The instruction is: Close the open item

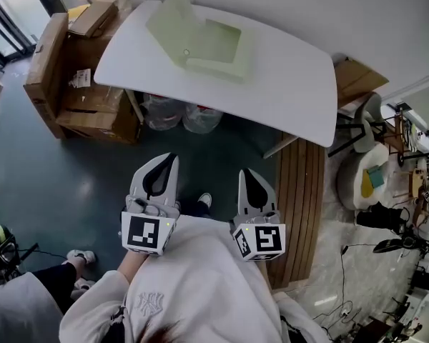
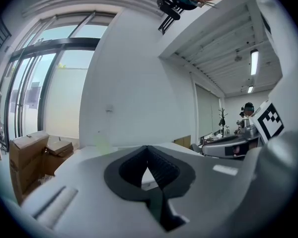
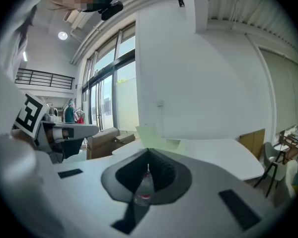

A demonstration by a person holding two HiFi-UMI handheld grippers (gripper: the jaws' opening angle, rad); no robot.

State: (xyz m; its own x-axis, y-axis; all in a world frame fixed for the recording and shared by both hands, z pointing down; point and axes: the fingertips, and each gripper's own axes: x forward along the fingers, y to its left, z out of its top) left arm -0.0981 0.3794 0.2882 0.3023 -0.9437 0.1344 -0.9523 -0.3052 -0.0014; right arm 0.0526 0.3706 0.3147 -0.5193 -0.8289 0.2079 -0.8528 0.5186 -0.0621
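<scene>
A pale green box lies open on the white table, its lid tilted up on the left side. Both grippers hang well short of the table, close to my body. In the head view my left gripper is shut with nothing in it, and my right gripper beside it is also shut and empty. The left gripper view shows its jaws meeting at the tip, with the box only a faint green patch. The right gripper view has its jaws closed below the distant green box.
Stacked cardboard boxes stand left of the table. Large water bottles sit under it. A wooden slatted bench runs along the right, with a chair and clutter beyond. Dark green floor lies between me and the table.
</scene>
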